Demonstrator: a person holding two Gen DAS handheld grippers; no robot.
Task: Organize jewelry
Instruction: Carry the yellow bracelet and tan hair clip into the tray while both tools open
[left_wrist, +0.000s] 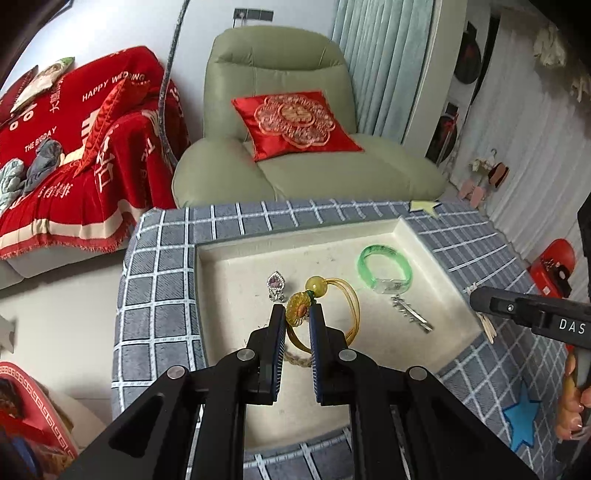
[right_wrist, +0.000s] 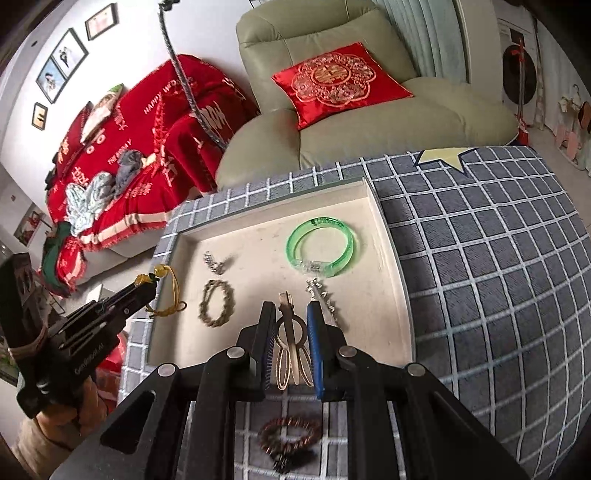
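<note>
My left gripper is shut on a yellow cord bracelet by its amber flower bead and holds it over the left of the cream tray. It also shows in the right wrist view. My right gripper is shut on a beige hair clip at the tray's near edge. In the tray lie a green bangle, a silver hairpin, a braided bracelet and a silver ring.
A copper beaded bracelet lies on the grey checked cloth in front of the tray. A green armchair and a red-covered sofa stand behind the table. A red object sits at the right.
</note>
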